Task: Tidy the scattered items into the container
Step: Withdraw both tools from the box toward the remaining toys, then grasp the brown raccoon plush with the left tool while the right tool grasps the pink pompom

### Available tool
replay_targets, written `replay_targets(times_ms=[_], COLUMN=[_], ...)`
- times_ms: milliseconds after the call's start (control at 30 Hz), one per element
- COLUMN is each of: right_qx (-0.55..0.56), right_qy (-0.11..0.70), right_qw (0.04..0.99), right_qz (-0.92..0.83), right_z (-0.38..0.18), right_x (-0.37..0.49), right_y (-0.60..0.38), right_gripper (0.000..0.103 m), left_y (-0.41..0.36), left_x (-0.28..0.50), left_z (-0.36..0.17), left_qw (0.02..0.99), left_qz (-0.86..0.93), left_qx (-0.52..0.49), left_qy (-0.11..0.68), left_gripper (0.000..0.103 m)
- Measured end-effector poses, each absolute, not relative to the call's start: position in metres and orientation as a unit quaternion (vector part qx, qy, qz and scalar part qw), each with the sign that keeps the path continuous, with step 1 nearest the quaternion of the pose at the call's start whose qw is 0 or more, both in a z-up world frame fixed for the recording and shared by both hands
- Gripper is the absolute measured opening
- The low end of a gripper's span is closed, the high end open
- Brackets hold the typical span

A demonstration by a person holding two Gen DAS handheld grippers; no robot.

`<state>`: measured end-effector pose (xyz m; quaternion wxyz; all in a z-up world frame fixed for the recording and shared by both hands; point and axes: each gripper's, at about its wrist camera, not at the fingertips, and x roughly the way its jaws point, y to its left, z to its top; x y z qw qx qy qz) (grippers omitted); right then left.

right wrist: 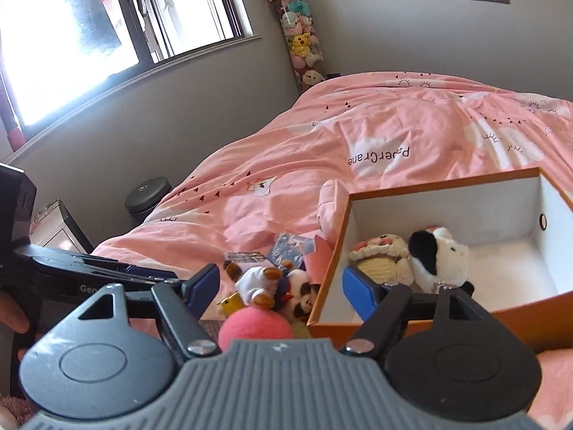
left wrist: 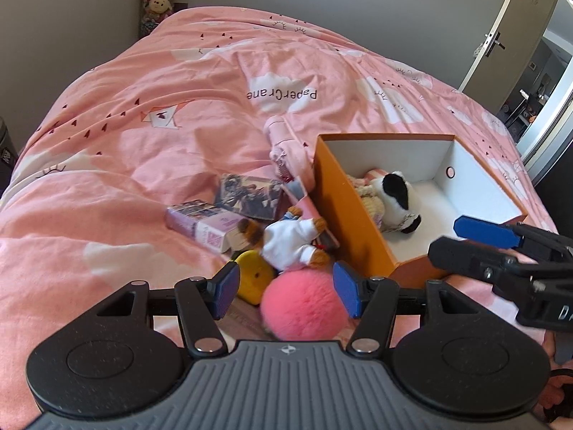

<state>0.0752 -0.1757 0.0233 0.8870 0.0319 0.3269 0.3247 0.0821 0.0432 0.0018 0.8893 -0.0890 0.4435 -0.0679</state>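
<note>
Jaws wide and empty on left gripper (left wrist: 286, 288) over fluffy pink pompom ball (left wrist: 302, 304), lower centre; right gripper (right wrist: 281, 286) likewise; close gently, lift into orange cardboard box (left wrist: 343, 208)

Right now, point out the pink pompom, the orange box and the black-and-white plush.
pink pompom (left wrist: 301, 304), left wrist view, fluffy middle.
orange box (left wrist: 349, 218), left wrist view, orange outer wall.
black-and-white plush (right wrist: 438, 256), right wrist view, white body.
</note>
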Motion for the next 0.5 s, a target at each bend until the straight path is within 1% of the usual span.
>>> replay_targets(times_ms=[33, 167, 233, 367, 500], right_qx=[0.027, -0.014, -0.029, -0.049, -0.061], right_qy=[0.329, 0.339, 0.346, 0.354, 0.365], right_qw=[0.886, 0.880, 0.875, 0.867, 0.860], right_qz=[0.326, 0.331, 0.338, 0.348, 0.352], right_z=[0.019, 0.000, -0.008, -0.016, -0.025], right_x=[0.071, 0.060, 0.058, 0.059, 0.063], right_y=[-0.171, -0.152, -0.144, -0.136, -0.129], right_gripper=[0.072, 0.067, 0.061, 0.056, 0.055], left_y=[0.045, 0.049, 0.049, 0.048, 0.045], left_x=[0.080, 0.076, 0.076, 0.078, 0.083], left_z=[0.000, -0.006, -0.008, -0.011, -0.016], left_qw=[0.890, 0.891, 0.891, 0.893, 0.891], left_qz=[-0.067, -0.072, -0.075, -0.084, -0.088], left_qx=[-0.086, -0.076, -0.076, -0.074, -0.069], left_qy=[0.443, 0.443, 0.441, 0.436, 0.439], left_gripper=[0.066, 0.061, 0.060, 0.058, 0.057])
